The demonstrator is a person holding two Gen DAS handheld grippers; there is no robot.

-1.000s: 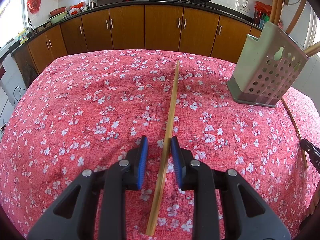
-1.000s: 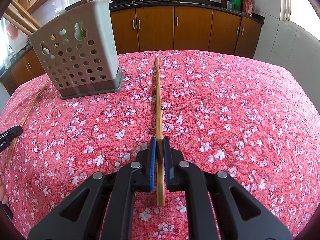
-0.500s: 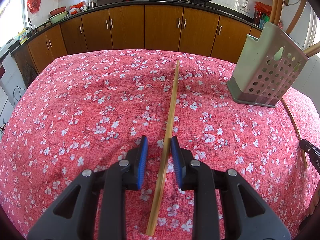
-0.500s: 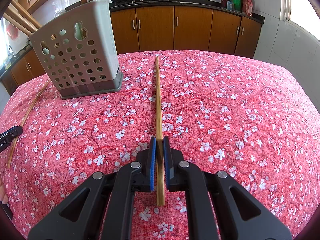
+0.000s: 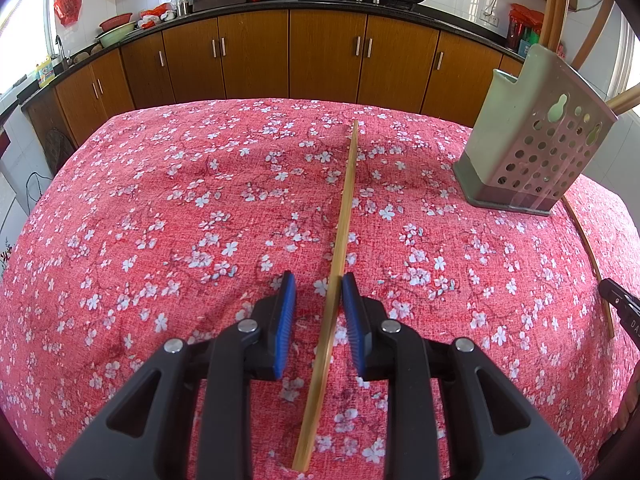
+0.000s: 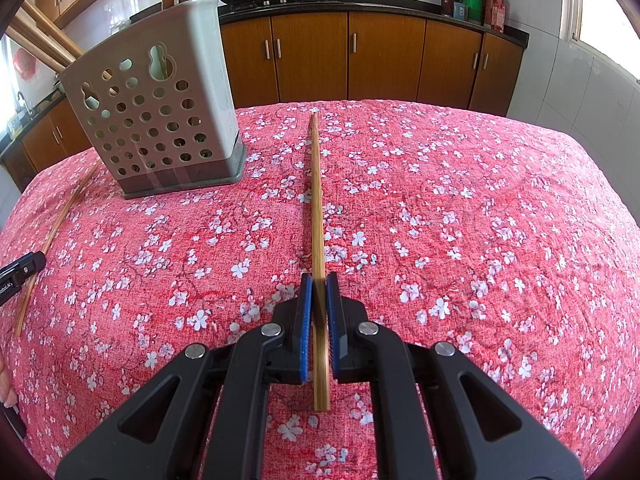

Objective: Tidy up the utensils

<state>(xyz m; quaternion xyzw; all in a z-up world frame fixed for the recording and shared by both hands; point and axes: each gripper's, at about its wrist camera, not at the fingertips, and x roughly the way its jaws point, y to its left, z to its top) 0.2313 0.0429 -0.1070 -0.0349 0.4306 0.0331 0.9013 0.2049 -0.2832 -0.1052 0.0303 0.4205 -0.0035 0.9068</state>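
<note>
A bamboo chopstick (image 5: 345, 216) lies on the red floral tablecloth, running between the jaws of my left gripper (image 5: 318, 286), which is open around it with a gap on the left side. My right gripper (image 6: 319, 284) is shut on a second bamboo chopstick (image 6: 317, 200) that lies along the cloth. A grey perforated utensil holder (image 5: 528, 136) stands at the right in the left wrist view and at the left in the right wrist view (image 6: 156, 112), with wooden utensils sticking out of it.
The table carries a red floral cloth (image 5: 160, 220). The chopstick held by the right gripper also shows at the right edge in the left wrist view (image 5: 588, 248). Brown kitchen cabinets (image 5: 320, 56) and a counter with woks stand behind the table.
</note>
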